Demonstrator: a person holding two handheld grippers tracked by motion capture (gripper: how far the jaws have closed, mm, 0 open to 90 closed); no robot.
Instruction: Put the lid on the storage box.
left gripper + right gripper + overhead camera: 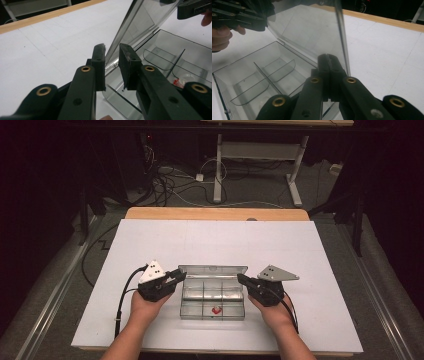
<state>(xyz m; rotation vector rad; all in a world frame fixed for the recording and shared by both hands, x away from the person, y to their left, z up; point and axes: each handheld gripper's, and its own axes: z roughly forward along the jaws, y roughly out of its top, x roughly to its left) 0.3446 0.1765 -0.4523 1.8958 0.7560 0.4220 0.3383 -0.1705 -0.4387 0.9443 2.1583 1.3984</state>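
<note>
Jaws first: my left gripper has its two black pads standing a little apart, with the raised lid of the clear plastic box showing in the gap between them; I cannot tell whether either pad touches the lid's edge. My right gripper has its pads pressed flat together with no gap, and the lid's thin edge runs up just beside them, not between them as far as I can see.

From above, my left gripper sits at the box's left end and my right gripper at its right end, both tips level with the hinge line where the lid stands up from the back wall. The box lies open between my hands, split by curved clear dividers into compartments. A small red-and-white piece rests in a front compartment, near the box's front wall. The box sits on a white sheet covering a wooden table, nearer the sheet's front edge than its back.
</note>
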